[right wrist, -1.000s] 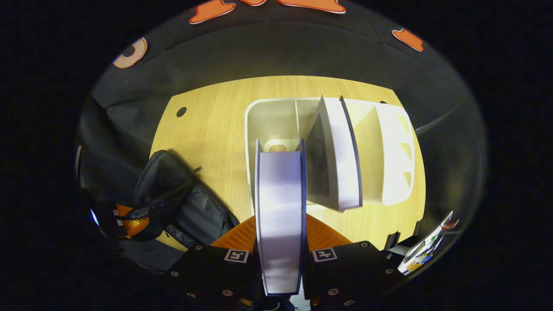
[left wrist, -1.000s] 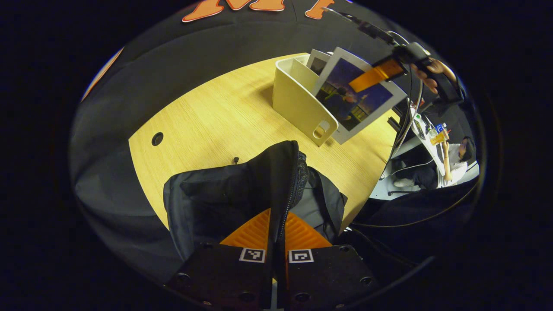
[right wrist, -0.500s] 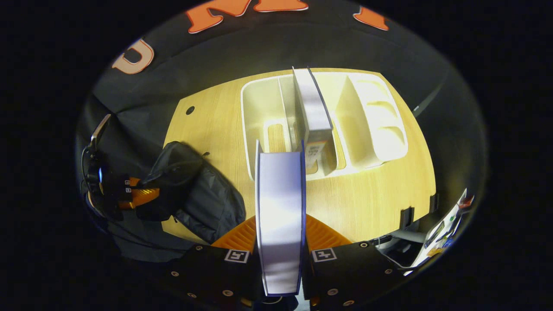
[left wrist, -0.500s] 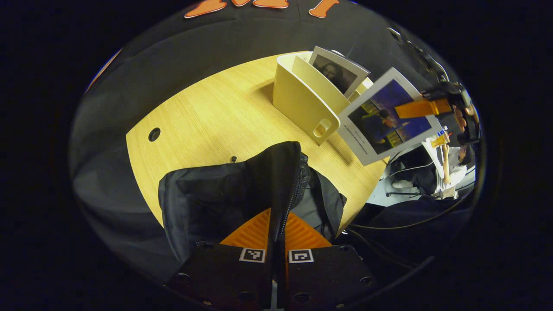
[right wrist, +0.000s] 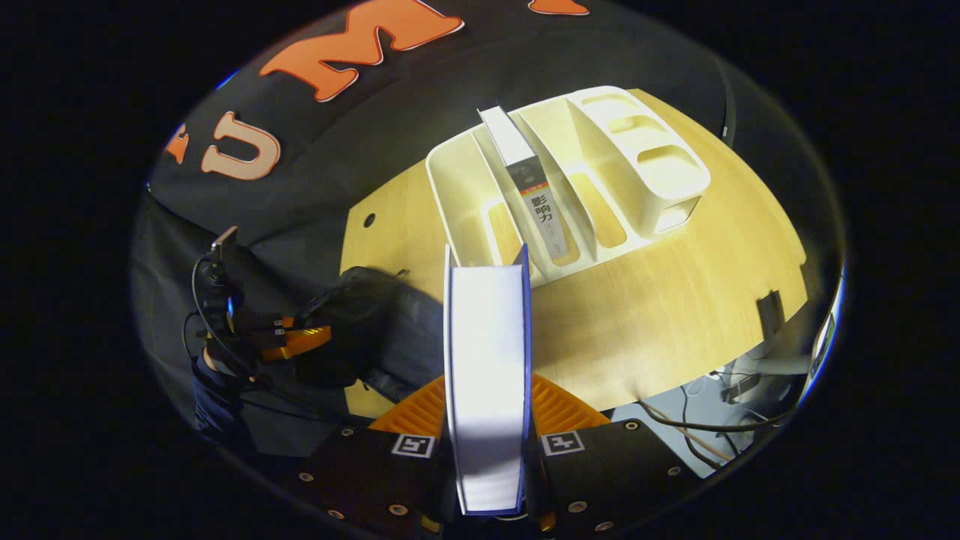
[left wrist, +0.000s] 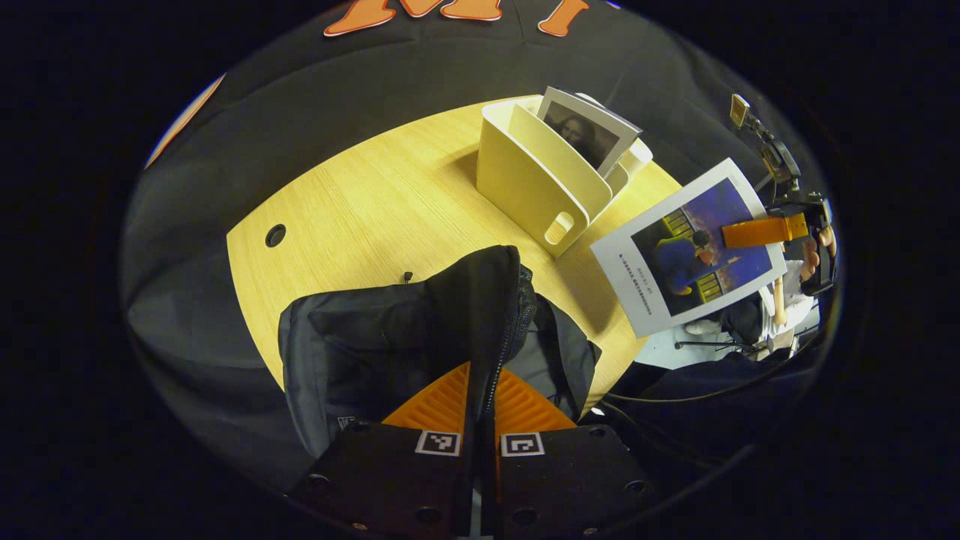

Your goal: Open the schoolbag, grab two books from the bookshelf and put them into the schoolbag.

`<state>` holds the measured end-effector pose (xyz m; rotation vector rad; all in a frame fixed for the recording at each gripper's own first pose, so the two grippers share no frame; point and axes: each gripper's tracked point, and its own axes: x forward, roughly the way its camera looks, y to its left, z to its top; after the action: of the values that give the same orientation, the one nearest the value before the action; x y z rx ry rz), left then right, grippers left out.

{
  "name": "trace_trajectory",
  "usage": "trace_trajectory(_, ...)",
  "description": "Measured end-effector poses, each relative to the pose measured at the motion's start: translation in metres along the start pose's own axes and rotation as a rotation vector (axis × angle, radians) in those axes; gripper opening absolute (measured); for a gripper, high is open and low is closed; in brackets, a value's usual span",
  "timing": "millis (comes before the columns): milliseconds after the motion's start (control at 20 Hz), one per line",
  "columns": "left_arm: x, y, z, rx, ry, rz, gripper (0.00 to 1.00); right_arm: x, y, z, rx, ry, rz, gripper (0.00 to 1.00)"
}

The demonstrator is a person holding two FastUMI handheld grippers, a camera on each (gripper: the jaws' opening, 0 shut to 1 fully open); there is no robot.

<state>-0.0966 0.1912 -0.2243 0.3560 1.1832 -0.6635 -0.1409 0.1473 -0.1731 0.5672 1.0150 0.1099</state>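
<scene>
Schoolbag (left wrist: 420,337) is held open at its zip edge, pinched by left gripper (left wrist: 480,409) fingers, at worktop (left wrist: 375,210) 6 o'clock edge. Book 1 (right wrist: 486,375) is clamped in right gripper (right wrist: 486,420) fingers, lifted clear of bookshelf (right wrist: 600,172), not yet in bag. 2nd book (right wrist: 529,195) is left in shelf at 12 o'clock; approx. halfway done.

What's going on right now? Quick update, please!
Left tool shut on the schoolbag flap, holding it up. Right tool shut on one book, in the air beside the bookshelf. Second book in the shelf. Nothing in the way.
</scene>
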Motion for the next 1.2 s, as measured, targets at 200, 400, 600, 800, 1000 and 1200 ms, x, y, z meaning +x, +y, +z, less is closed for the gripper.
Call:
trace_trajectory(200,0.000,-0.001,0.001,-0.035,-0.004,0.006,0.05,0.016,0.022,-0.022,0.075,0.013,0.157,0.37)
trace_trajectory(400,-0.003,-0.003,0.004,-0.054,-0.024,0.017,0.05,0.045,0.041,-0.041,0.062,0.017,0.214,0.37)
trace_trajectory(600,-0.008,-0.003,0.005,-0.070,-0.044,0.027,0.05,0.062,0.069,-0.047,0.110,0.016,0.322,0.36)
trace_trajectory(800,-0.018,-0.003,0.010,-0.091,-0.079,0.037,0.05,0.086,0.087,-0.046,0.124,0.002,0.387,0.36)
trace_trajectory(1000,-0.024,-0.006,0.009,-0.131,-0.109,0.045,0.05,0.117,0.104,-0.045,0.146,0.002,0.439,0.37)
trace_trajectory(1200,-0.031,-0.009,0.008,-0.145,-0.126,0.050,0.05,0.147,0.127,-0.039,0.187,-0.013,0.505,0.37)
